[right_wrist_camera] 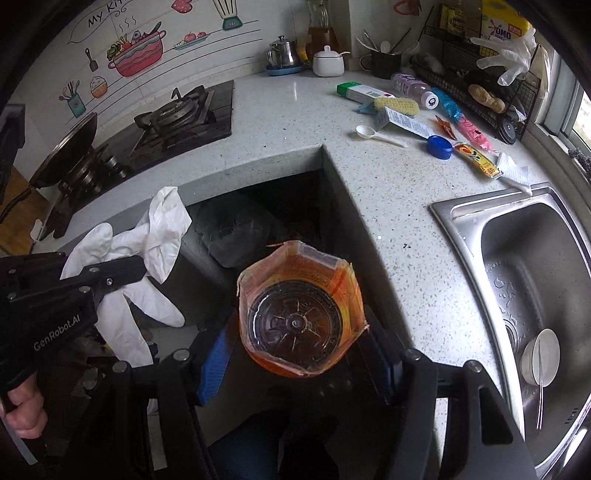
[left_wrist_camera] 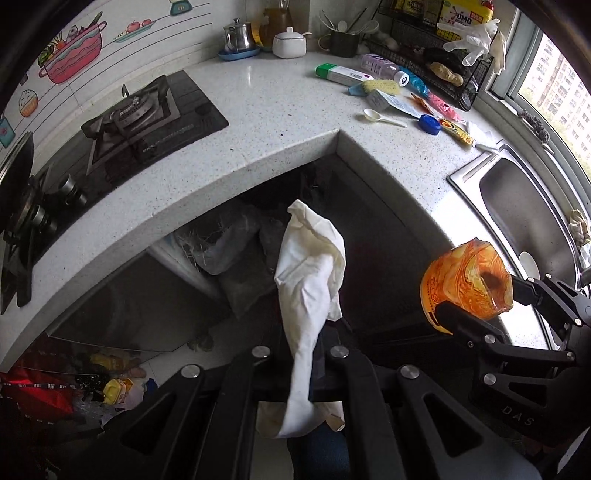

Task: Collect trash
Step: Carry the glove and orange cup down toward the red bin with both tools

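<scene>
One limp white rubber glove [left_wrist_camera: 310,266] is pinched in the left claw [left_wrist_camera: 308,354], clamped together. One round plastic bottle [right_wrist_camera: 299,314] (orange film label, ribbed base) is gripped between the right claw's [right_wrist_camera: 295,365] blue pads, beyond the speckled surface [right_wrist_camera: 388,206].

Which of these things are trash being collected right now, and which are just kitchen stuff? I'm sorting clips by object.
In hand for the job:
- white glove, pinched in the left gripper
- orange-labelled bottle, held in the right gripper

Lying about:
- gas stove
- sink
- steel teapot
- white sugar pot
- wire rack
</scene>
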Demonstrator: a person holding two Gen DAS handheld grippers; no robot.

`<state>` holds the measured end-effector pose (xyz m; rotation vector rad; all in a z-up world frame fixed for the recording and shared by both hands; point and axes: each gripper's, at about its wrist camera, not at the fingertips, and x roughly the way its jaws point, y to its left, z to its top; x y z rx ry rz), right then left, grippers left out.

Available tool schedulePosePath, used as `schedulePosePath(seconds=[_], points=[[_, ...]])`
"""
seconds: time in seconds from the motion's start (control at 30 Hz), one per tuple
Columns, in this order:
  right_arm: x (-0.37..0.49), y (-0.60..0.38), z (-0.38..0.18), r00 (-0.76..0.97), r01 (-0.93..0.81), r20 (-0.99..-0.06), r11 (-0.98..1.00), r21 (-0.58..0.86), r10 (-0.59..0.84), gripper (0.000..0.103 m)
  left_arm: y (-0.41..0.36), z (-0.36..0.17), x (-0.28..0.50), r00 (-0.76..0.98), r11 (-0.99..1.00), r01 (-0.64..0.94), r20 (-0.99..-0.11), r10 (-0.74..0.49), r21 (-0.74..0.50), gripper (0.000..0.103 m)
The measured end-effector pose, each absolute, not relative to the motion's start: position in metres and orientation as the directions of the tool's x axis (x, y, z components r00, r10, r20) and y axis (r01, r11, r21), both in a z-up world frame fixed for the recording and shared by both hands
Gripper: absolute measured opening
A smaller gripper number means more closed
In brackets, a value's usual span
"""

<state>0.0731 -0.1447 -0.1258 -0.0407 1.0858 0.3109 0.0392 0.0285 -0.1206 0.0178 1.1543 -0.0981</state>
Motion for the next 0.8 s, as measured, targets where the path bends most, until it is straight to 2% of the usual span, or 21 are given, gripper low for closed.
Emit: schedulePosePath(seconds=[0.3, 0.8], points=[[0.083, -0.116, -0.197, 0.393, -0.253, -0.888, 0.956, 0.146, 0.239, 0.062, 0.054, -0.205, 0.065, 0.315, 0.986, 0.147, -0.940, -0.127, -0.084, 0.003], [0.113, -0.120, -0.395, 0.306, -0.026, -0.943, 0.991, 0.132, 0.134, 0.062, 0.032, -0.431, 0.135, 0.129, 0.930, 0.340, -0.973, -0.194, -0.140, 0.003]])
